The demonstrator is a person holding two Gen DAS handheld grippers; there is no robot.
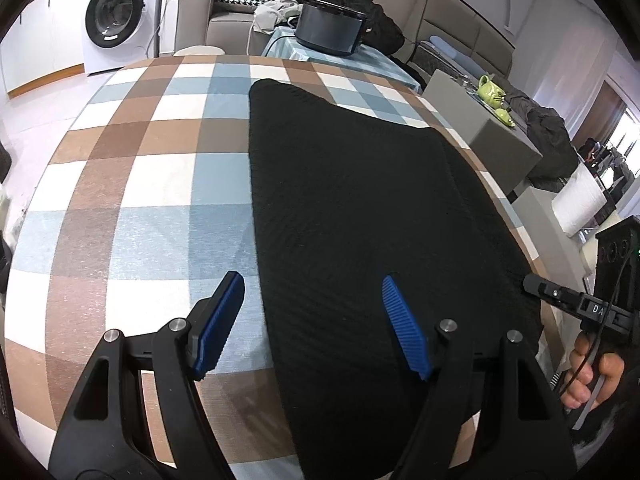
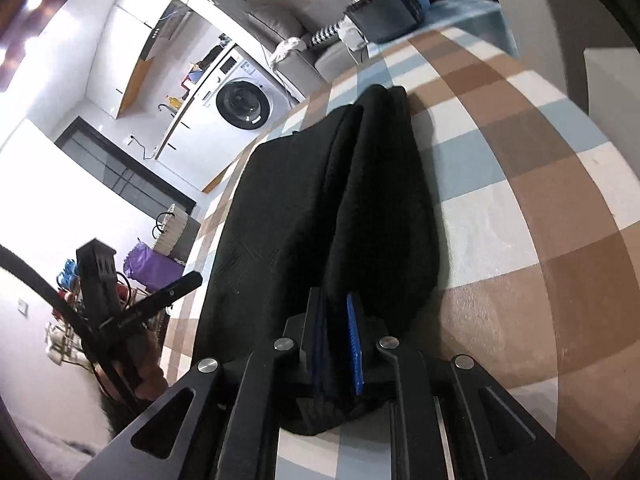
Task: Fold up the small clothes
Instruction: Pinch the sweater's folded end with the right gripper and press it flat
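A black knitted garment [image 1: 352, 208] lies flat on the checked tablecloth [image 1: 140, 200]. My left gripper [image 1: 312, 280] hangs open just above its near left edge, one blue pad over the cloth and the other over the garment, gripping nothing. The right gripper [image 1: 560, 296] shows at the right edge of the left wrist view, with a hand behind it. In the right wrist view my right gripper [image 2: 334, 294] is shut on the black garment [image 2: 280, 220], pinching its near edge. A raised fold [image 2: 384, 200] runs away from the pads. The left gripper [image 2: 132, 308] stands at the left.
Beyond the table's far edge stand a washing machine [image 1: 114, 16], a grey sofa [image 1: 232, 8] and a black appliance [image 1: 330, 26] on a blue-covered side table. Grey boxes [image 1: 480, 136] with a green teapot [image 1: 492, 94] and a paper roll [image 1: 580, 204] line the right side.
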